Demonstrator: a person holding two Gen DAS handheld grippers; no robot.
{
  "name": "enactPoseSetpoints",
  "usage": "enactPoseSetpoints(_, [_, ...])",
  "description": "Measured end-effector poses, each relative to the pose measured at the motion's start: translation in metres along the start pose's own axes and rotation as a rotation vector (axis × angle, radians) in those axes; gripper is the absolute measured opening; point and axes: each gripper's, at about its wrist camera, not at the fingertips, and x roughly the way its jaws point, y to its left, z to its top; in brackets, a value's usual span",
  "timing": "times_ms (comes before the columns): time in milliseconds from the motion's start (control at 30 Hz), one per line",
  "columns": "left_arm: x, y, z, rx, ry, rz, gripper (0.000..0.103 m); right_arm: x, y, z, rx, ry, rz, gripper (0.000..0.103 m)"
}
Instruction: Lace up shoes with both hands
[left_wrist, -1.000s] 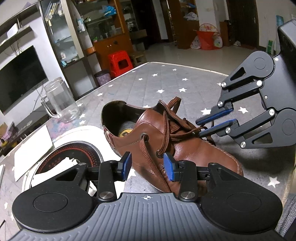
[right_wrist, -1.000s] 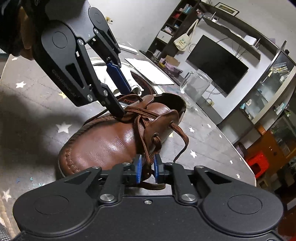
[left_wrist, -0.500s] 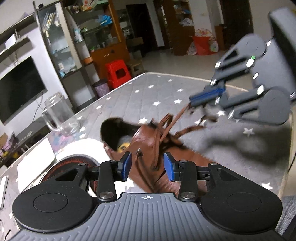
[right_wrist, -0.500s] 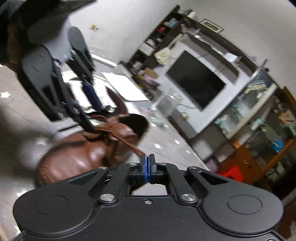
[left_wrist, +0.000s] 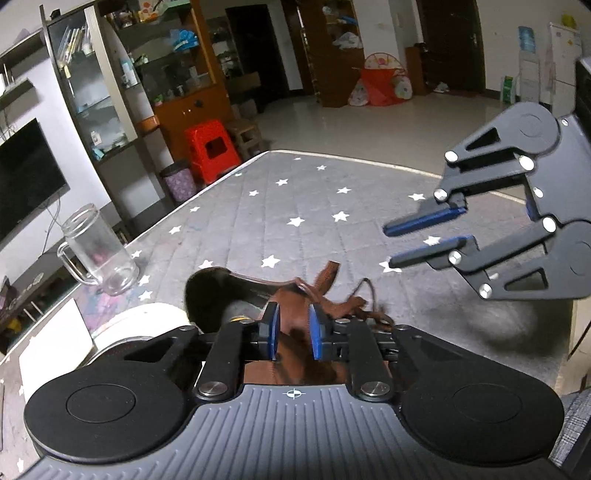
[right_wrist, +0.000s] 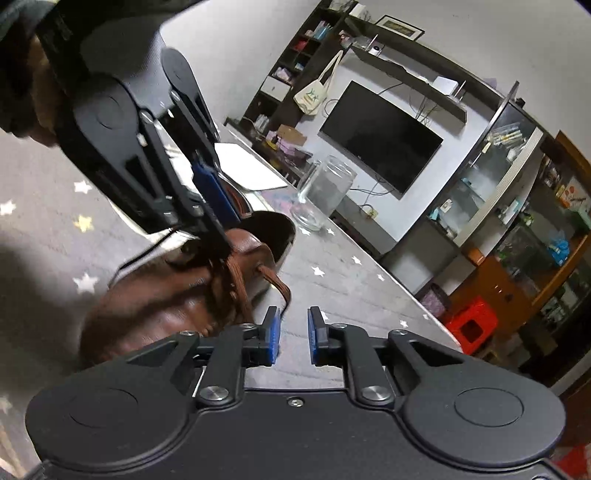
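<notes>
A brown leather shoe (left_wrist: 291, 325) lies on the grey star-patterned cover, its dark opening toward the glass jar. Its tongue stands up behind the eyelets. The brown laces (right_wrist: 236, 284) are loose (partly blurred), one end trailing out of an eyelet down the shoe's side.

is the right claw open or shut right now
Open. The right claw shows a clear gap between its blue pads, nothing held; the lace hangs loose beside it.
</notes>
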Motion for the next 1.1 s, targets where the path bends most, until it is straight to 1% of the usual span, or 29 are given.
enactPoseSetpoints(100, [0.003,0.001,0.001,0.007,0.009,-0.032,0.016,0.0,0.001,0.0,0.011,-0.002,0.008,0.016])
enactPoseSetpoints(200, [0.008,-0.003,0.002,0.035,0.021,-0.046,0.016,0.001,0.003,0.001,0.019,-0.006,0.015,0.016])
enactPoseSetpoints(667, [0.033,-0.009,0.009,0.143,0.075,-0.067,0.015,0.002,-0.001,0.005,0.05,-0.009,0.031,0.016])
enactPoseSetpoints(700, [0.034,-0.01,0.01,0.15,0.072,-0.058,0.014,0.002,-0.002,0.005,0.055,-0.01,0.031,0.016])
enactPoseSetpoints(767, [0.035,-0.015,0.009,0.161,0.062,-0.028,0.009,0.0,0.0,0.004,0.061,-0.013,0.028,0.016])
enactPoseSetpoints(867, [0.032,-0.023,0.006,0.156,0.043,0.038,0.004,-0.003,0.002,0.004,0.069,-0.02,0.022,0.016])
enactPoseSetpoints(933, [0.03,-0.028,0.004,0.153,0.031,0.077,0.003,-0.005,0.004,0.003,0.075,-0.024,0.019,0.016])
enactPoseSetpoints(1100, [0.006,-0.028,-0.001,0.072,-0.031,0.196,0.002,-0.009,0.009,0.002,0.089,-0.034,0.009,0.016])
